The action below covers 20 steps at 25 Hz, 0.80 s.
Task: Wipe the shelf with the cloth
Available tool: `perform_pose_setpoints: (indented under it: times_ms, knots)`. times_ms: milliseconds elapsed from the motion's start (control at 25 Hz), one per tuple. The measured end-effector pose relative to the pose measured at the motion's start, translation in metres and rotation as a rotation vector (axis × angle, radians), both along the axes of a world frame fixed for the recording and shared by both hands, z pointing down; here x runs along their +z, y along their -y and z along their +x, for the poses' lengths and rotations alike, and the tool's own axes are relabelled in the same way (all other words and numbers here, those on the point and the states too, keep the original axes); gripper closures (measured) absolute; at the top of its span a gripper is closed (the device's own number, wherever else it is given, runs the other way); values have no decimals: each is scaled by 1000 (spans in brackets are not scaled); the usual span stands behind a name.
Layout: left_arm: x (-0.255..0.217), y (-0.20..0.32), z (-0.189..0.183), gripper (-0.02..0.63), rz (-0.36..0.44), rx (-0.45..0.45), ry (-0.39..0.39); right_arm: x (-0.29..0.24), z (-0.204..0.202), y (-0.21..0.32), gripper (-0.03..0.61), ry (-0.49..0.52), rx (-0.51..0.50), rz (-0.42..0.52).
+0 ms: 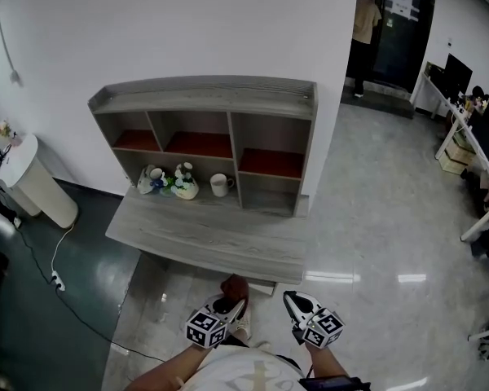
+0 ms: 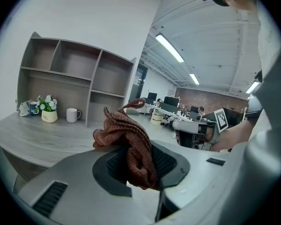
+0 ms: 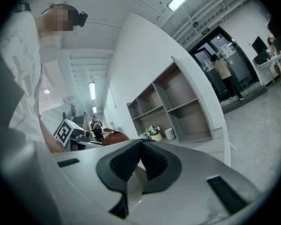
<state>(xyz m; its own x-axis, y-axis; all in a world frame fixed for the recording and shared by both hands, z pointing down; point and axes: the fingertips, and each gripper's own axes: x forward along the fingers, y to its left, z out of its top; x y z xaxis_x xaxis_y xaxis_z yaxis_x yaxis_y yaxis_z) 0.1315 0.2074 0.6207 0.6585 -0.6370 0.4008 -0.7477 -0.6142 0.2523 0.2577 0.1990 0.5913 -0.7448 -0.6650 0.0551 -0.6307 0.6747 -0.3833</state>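
Note:
A grey wooden shelf unit (image 1: pixel 208 104) with several open compartments stands on a grey desk top (image 1: pixel 212 235) against the white wall; it also shows in the left gripper view as the shelf (image 2: pixel 70 74) and in the right gripper view as the shelf (image 3: pixel 178 102). My left gripper (image 1: pixel 232 298) hangs low in front of the desk, shut on a reddish-brown cloth (image 2: pixel 131 139), which bunches up above the jaws. The cloth (image 1: pixel 235 284) shows as a dark red lump in the head view. My right gripper (image 1: pixel 292 301) is beside it, shut with nothing between its jaws.
A white mug (image 1: pixel 220 185), a small pot of flowers (image 1: pixel 184 182) and a patterned cup (image 1: pixel 152 176) sit in the lower middle compartment. A white pedestal (image 1: pixel 33 177) stands at the left, a cable (image 1: pixel 57 275) on the floor. Desks (image 1: pixel 473 153) stand at far right; a person (image 1: pixel 363 31) stands at the doorway.

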Motion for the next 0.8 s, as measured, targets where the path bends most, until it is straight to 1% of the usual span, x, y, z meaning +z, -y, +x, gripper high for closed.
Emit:
perform_pose_setpoints:
  times_ms: [120,240,440,640,800]
  knots:
    - [9,8,2,514,-24,10,-2,5,1,12,575,21,12,-26]
    - [12,22,13,514,-32,49,-9,6,8,30,574,22,47,-33]
    - [3,59,33,514,-6,119,-25,1,18,64,575,2,91,-19]
    - [-2,100,39,514,12,146,-38,-4,23,100,574,-18,116,-4]
    - [-2,130,40,514,10,159,-46,-5,22,125,574,-35,126,2]
